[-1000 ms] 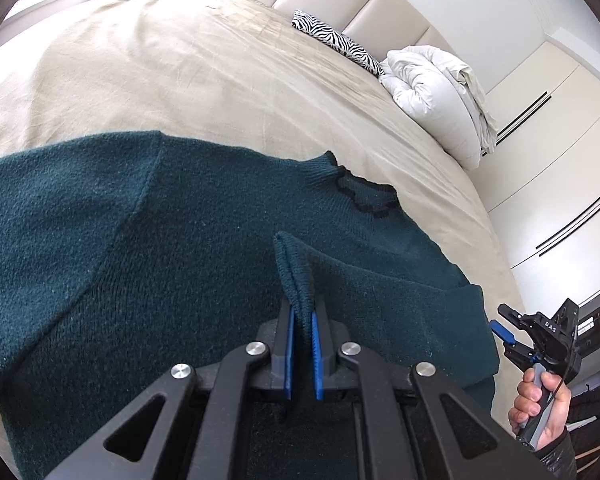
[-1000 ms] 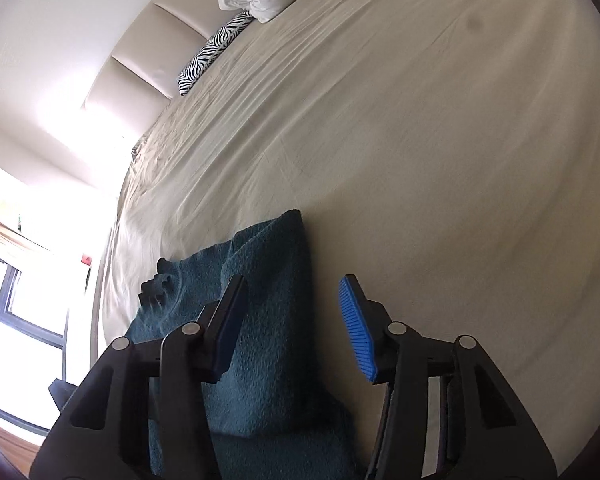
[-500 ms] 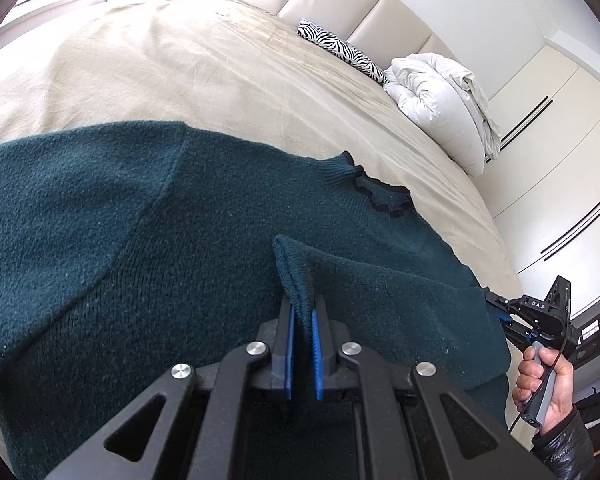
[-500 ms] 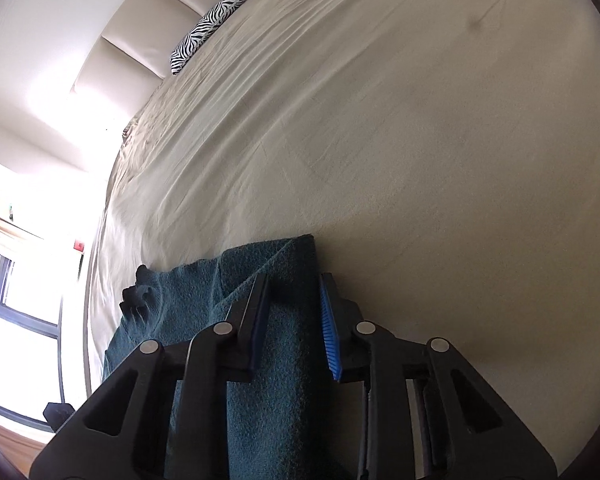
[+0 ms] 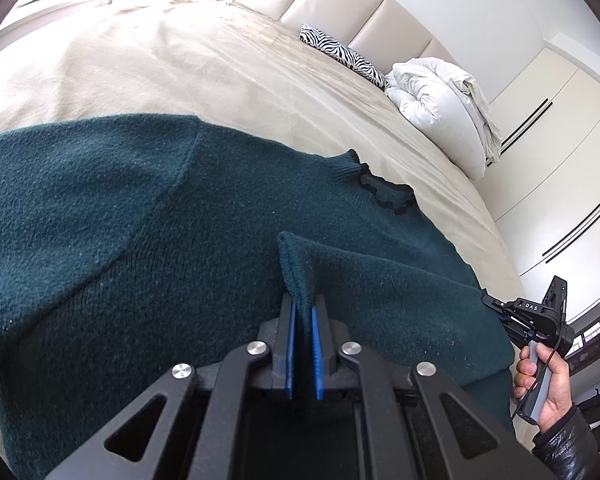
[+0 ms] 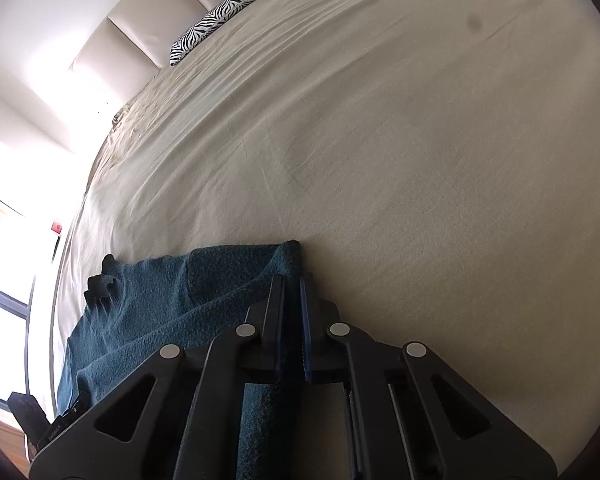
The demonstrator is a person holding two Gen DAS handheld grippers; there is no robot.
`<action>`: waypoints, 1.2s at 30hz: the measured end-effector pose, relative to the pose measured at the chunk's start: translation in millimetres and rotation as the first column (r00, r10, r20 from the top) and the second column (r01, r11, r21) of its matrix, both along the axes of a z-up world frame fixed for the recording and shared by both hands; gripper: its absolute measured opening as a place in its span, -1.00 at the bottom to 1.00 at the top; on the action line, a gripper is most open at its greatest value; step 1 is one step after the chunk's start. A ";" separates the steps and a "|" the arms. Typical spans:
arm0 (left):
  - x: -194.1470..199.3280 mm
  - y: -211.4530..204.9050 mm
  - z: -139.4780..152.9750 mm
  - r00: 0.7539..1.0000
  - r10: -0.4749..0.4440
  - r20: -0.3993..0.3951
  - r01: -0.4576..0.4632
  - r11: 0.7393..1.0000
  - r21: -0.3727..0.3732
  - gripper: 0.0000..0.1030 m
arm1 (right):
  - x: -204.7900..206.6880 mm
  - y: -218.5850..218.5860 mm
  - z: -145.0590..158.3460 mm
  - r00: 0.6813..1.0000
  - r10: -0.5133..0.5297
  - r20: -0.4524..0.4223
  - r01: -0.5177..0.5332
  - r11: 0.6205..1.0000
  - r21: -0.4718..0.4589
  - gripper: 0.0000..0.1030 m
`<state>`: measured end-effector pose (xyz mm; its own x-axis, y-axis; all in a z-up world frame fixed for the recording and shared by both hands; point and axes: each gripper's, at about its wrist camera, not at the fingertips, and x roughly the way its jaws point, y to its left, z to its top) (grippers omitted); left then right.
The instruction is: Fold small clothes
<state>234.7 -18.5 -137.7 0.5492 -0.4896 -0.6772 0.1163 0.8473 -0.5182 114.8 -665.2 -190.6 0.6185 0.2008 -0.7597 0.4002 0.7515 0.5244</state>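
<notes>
The only lettering I could read was "DAS", white on the black body of my right tool, seen at the right edge.

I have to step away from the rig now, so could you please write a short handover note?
Left gripper: shut on a pinched-up fold of the teal sweater.
Right gripper: jaws just closed on the sweater's edge at its far corner.
Sweater lies spread on the beige bed, collar towards the headboard.
Done: both grips taken.
Left: lift, fold it over, flatten.
</notes>
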 end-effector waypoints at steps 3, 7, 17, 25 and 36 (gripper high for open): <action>0.9 2.2 -0.2 1.000 0.000 0.003 0.000 1.000 -0.011 -0.79 | -18.8 1.2 18.0 1.000 -0.022 0.006 0.022 0.999 0.032 -0.80; 0.6 1.3 -0.1 1.000 0.001 0.006 -0.001 1.000 -0.010 -0.78 | -52.7 29.6 47.1 0.995 0.064 0.072 -0.065 0.998 0.009 -0.79; -5.6 2.4 -0.1 1.000 0.000 -0.001 0.000 1.000 -0.008 -0.78 | -71.7 45.4 -7.2 0.996 0.087 0.012 -0.088 0.981 0.174 -1.00; -7.5 10.8 1.0 1.000 0.003 -0.013 -0.004 0.999 -0.046 -0.76 | -74.6 57.6 12.2 0.998 0.055 -0.024 -0.055 0.998 0.025 -1.00; -104.4 171.6 43.6 0.934 0.356 0.026 -0.350 0.928 -0.132 0.30 | -129.6 146.2 119.3 0.974 0.145 0.173 -0.092 0.955 -0.283 -0.74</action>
<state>130.3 153.1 -94.2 0.7326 -0.3358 -0.5921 -0.1507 0.7682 -0.6222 -14.7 -519.1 -71.3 0.7404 0.0841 -0.6669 0.2130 0.9116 0.3515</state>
